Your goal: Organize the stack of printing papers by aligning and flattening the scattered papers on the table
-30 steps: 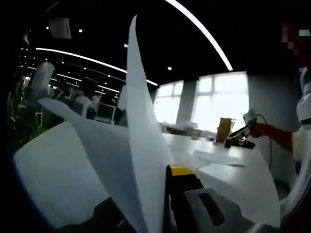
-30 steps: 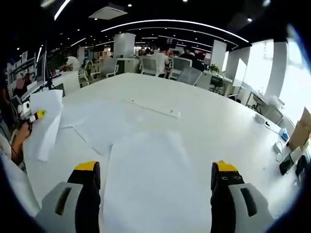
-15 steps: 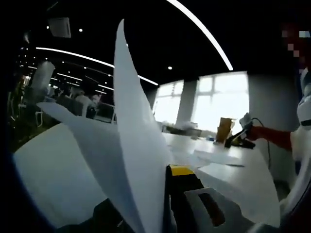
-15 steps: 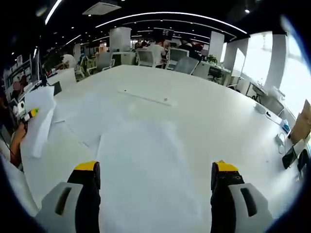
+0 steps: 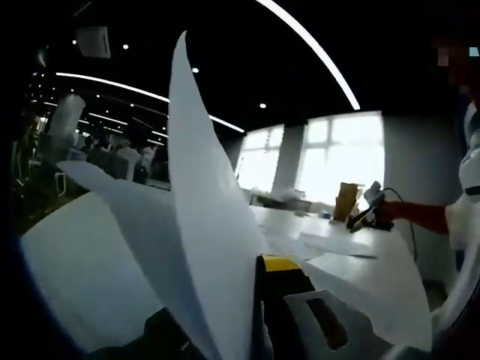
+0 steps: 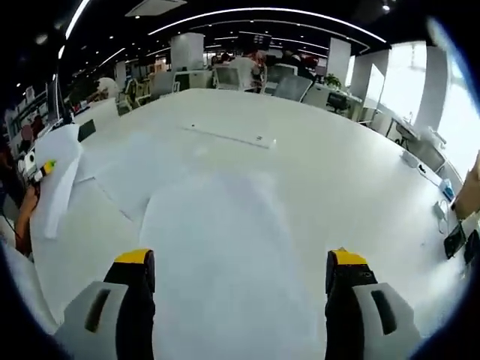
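My left gripper (image 5: 251, 300) is shut on a white sheet of paper (image 5: 199, 217) that stands up bent and curled in front of its camera. The same gripper (image 6: 39, 171) and its hanging sheet (image 6: 58, 184) appear at the far left of the right gripper view. My right gripper (image 6: 240, 281) is open, its yellow-tipped jaws wide apart over a flat sheet (image 6: 225, 247) on the white table (image 6: 337, 172). Further sheets (image 6: 142, 176) lie scattered and overlapping beyond it. In the left gripper view the right gripper (image 5: 367, 214) is small at the right, over loose sheets (image 5: 337, 244).
A long thin strip (image 6: 225, 136) lies across the table's middle. A phone (image 6: 454, 240) and small items sit at the table's right edge, a brown paper bag (image 5: 346, 199) at the far end. Office chairs (image 6: 292, 86) and desks stand behind. A red sleeve (image 5: 424, 215) reaches in.
The right gripper's camera has moved forward and lower, so the flat sheet looms larger between its jaws. The held sheet's upper tip has swayed to the left.
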